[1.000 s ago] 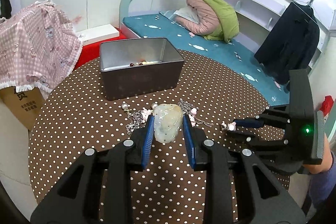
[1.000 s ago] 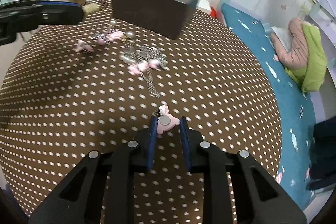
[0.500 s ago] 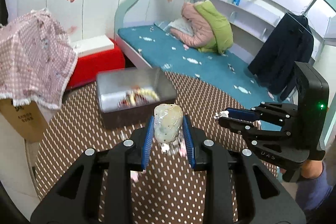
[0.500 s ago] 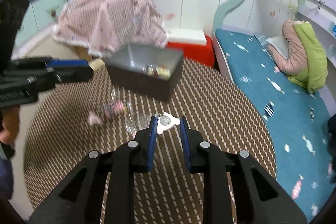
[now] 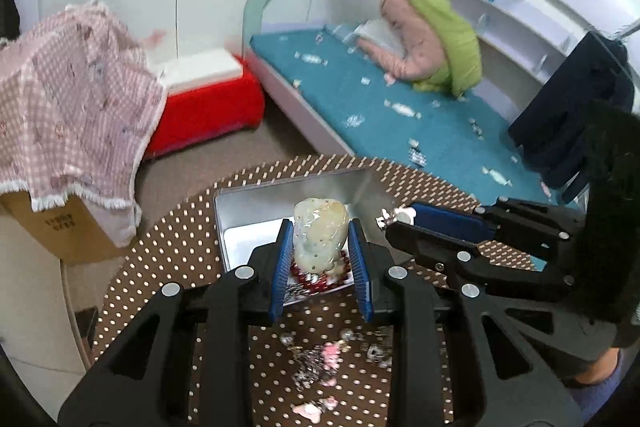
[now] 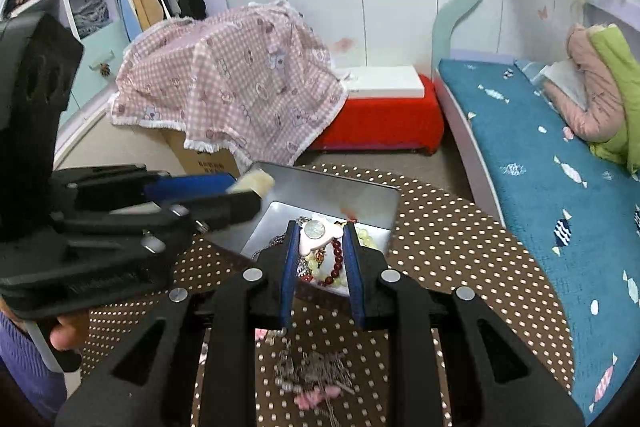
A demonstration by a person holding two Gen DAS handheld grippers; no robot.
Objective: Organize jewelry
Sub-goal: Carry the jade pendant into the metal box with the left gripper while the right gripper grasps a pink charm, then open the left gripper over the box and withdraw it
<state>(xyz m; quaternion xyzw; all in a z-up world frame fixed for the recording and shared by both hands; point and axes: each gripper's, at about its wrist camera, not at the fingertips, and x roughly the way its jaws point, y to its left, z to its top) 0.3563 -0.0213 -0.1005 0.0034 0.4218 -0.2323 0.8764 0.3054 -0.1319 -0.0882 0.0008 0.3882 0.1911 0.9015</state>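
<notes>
On the round polka-dot bench (image 5: 168, 267), a loose tangle of chains and pink charms (image 5: 320, 363) lies nearest the viewer, on the near side of the metal tin (image 5: 240, 203). Above that tangle, the left tool (image 5: 320, 247) is clamped on a pale carved stone pendant (image 5: 318, 231), held over the near edge of the tin. Just to its right, the right tool (image 6: 318, 247) is clamped on a small pink-and-white charm with a silver disc (image 6: 316, 233), also held above the tin. Inside the tin lie dark red beads (image 6: 336, 263) and pale yellow beads (image 6: 364, 235). Beyond the tin, on the floor, stands a red bench seat with a white box on top (image 6: 380, 115). Left of it, a pink checked cloth (image 6: 232, 83) drapes over a cardboard box. Right of the tin runs a bed with a teal cover (image 6: 540, 167).
</notes>
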